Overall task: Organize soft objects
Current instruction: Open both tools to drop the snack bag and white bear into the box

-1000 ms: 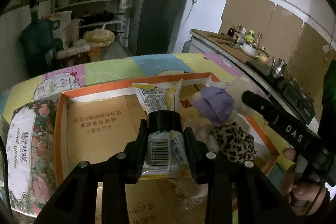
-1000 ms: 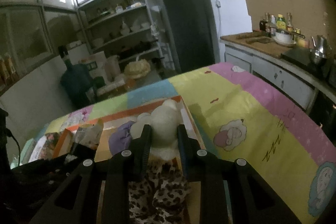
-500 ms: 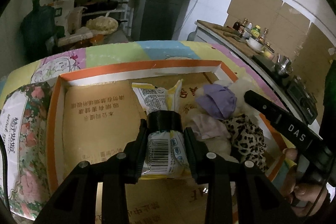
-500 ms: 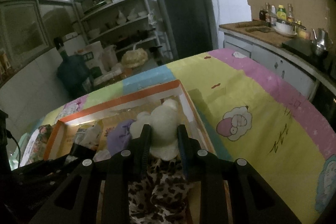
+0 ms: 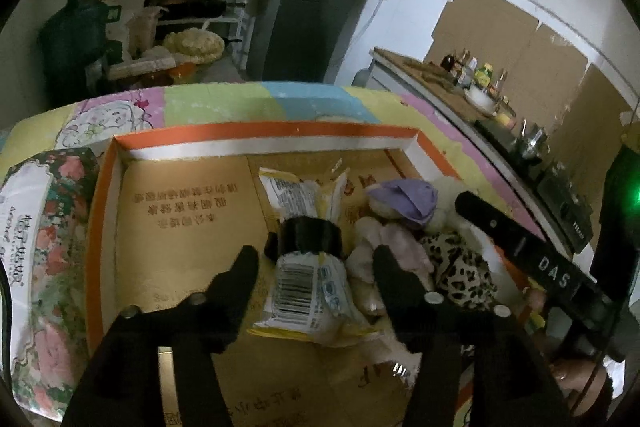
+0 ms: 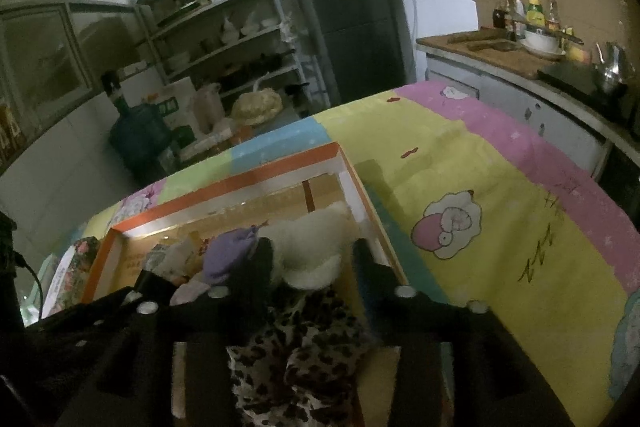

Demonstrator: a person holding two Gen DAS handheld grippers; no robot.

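An orange-rimmed cardboard box (image 5: 260,129) lies open on the table. A yellow and white snack packet (image 5: 308,283) with a black band around its middle rests on the box floor. My left gripper (image 5: 312,267) has its jaws opening on either side of the packet, pads clear of it. Right of the packet lies a cream plush toy (image 5: 404,205) in a purple hat and leopard-print dress. In the right wrist view my right gripper (image 6: 312,259) is also opening, with the toy's cream head (image 6: 316,239) between its fingers, inside the box (image 6: 240,179).
A floral-printed bag (image 5: 32,227) lies against the box's left side. The pastel tablecloth (image 6: 480,187) stretches to the right of the box. Beyond it stand a counter (image 6: 500,55) with bottles and a kettle, a dark fridge (image 6: 352,19) and shelves. A hand (image 5: 576,375) holds the right gripper.
Both grippers were shut, the left on the snack packet and the right on the toy's head. Both jaws have spread apart, and the packet and toy now rest in the box.
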